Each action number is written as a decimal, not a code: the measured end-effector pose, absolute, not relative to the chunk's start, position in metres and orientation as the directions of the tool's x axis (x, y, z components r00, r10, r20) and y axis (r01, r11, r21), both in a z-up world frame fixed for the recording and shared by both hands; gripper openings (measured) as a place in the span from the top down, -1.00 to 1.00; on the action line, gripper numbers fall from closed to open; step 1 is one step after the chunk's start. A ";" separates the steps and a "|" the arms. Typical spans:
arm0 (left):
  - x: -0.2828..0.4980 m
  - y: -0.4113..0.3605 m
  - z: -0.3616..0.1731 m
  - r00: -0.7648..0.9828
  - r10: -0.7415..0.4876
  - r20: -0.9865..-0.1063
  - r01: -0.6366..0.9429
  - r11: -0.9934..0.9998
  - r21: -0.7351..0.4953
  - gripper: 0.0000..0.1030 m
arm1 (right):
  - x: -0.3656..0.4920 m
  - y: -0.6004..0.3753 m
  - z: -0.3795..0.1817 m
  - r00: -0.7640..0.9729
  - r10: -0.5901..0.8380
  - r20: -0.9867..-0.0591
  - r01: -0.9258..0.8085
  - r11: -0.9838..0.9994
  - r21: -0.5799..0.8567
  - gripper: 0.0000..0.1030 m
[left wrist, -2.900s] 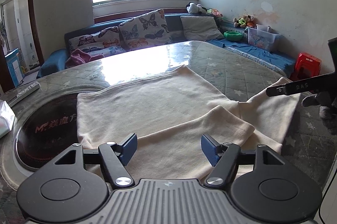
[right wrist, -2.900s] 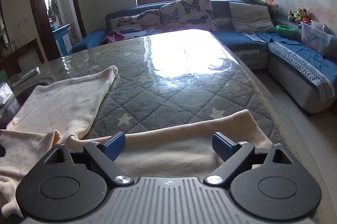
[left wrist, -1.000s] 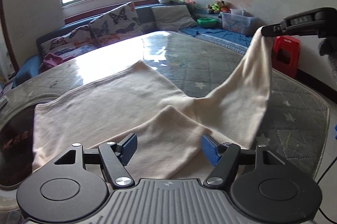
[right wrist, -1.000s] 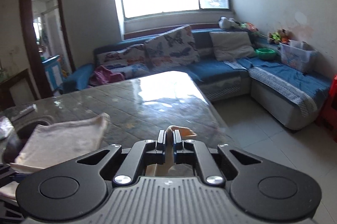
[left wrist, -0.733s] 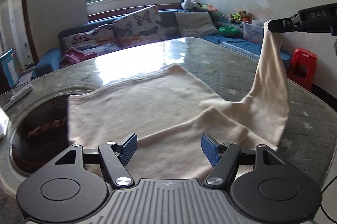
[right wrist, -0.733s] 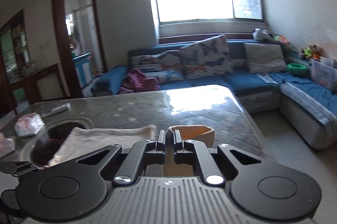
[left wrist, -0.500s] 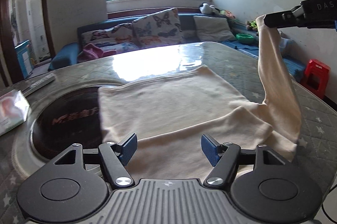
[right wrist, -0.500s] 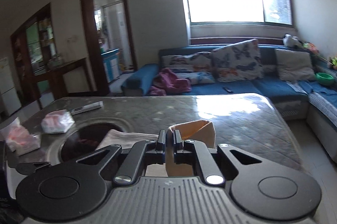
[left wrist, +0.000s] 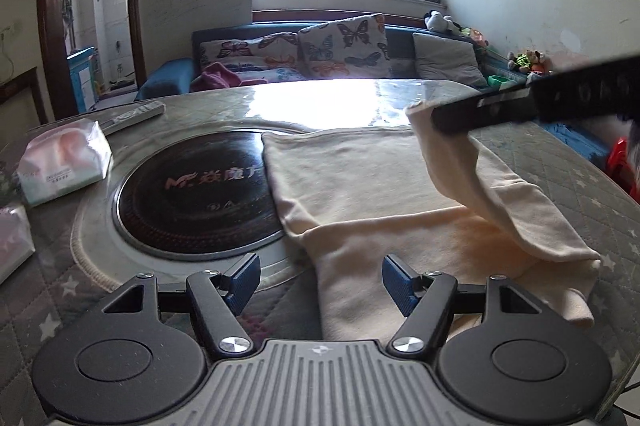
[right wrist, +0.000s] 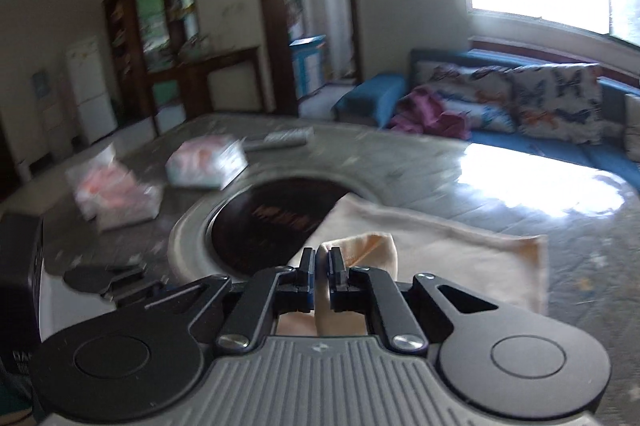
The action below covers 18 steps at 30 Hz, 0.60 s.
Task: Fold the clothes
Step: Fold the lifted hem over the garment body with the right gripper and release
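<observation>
1. The right hand-held gripper [right wrist: 322,264] was clamped tight on the cuff of a sleeve [left wrist: 516,194], which was held up over the garment [left wrist: 360,178].
2. The left hand-held gripper [left wrist: 321,276] was kept wide with nothing pinched, low over the near hem.
3. The cream garment was spread on the quilted worktop [left wrist: 580,170], one edge lapping the round black hob [left wrist: 192,198].
4. The fabric was judged soft, light and floppy, so it's probably best taken by cuffs, hems or corners, not mid-panel.
5. Tissue packs [left wrist: 60,162] were parked off to the side.
</observation>
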<state>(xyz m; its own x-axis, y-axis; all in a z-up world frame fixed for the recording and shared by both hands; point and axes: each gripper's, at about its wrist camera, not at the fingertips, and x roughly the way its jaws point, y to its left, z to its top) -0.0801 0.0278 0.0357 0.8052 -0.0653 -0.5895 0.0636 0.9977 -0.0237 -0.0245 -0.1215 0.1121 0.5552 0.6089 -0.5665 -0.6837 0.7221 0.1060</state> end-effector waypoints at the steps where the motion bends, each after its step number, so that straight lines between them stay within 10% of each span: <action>1: -0.081 0.029 0.035 0.805 -0.062 -0.590 0.059 0.998 -0.025 -0.37 | -0.026 -0.116 0.107 0.536 0.612 -0.581 -0.698 0.709 0.104 0.89; 18: -0.083 0.017 0.044 0.816 -0.099 -0.570 0.102 0.994 -0.027 -0.30 | -0.030 -0.139 0.098 0.510 0.578 -0.637 -0.718 0.694 0.055 0.79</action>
